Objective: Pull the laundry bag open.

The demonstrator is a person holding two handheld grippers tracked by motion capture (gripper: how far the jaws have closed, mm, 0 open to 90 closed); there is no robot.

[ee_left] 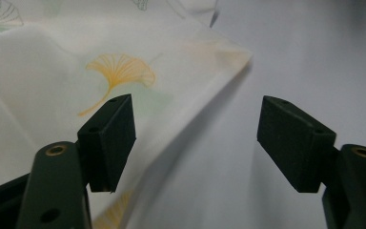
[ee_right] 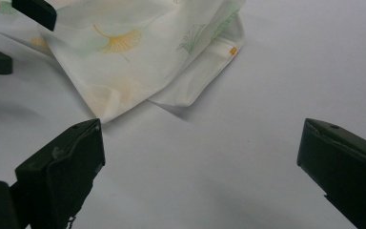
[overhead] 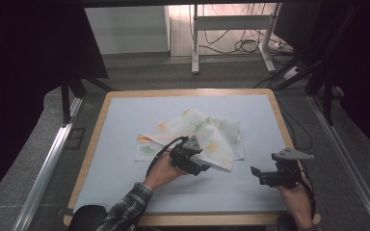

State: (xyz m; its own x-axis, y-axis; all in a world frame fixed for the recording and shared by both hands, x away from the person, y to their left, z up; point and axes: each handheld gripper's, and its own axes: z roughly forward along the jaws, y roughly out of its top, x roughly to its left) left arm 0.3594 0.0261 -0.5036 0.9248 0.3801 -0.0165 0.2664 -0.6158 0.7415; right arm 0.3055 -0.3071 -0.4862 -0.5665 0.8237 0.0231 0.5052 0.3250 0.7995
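slide the open left gripper point(ee_left: 195, 143) squarely over the white ginkgo-print cloth's point(overhead: 192, 134) near corner before pinching, right gripper point(ee_right: 200, 171) waiting open.

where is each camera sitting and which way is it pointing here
High view: above the person's side, looking forward and down on the table; shows both forearms, left claw at the cloth, right claw apart.
Left gripper view: on the left claw, looking along open jaws at the cloth's edge.
Right gripper view: on the right claw, open jaws over bare table, facing the cloth; the left claw shows too.
All three share the leaf-print cloth.
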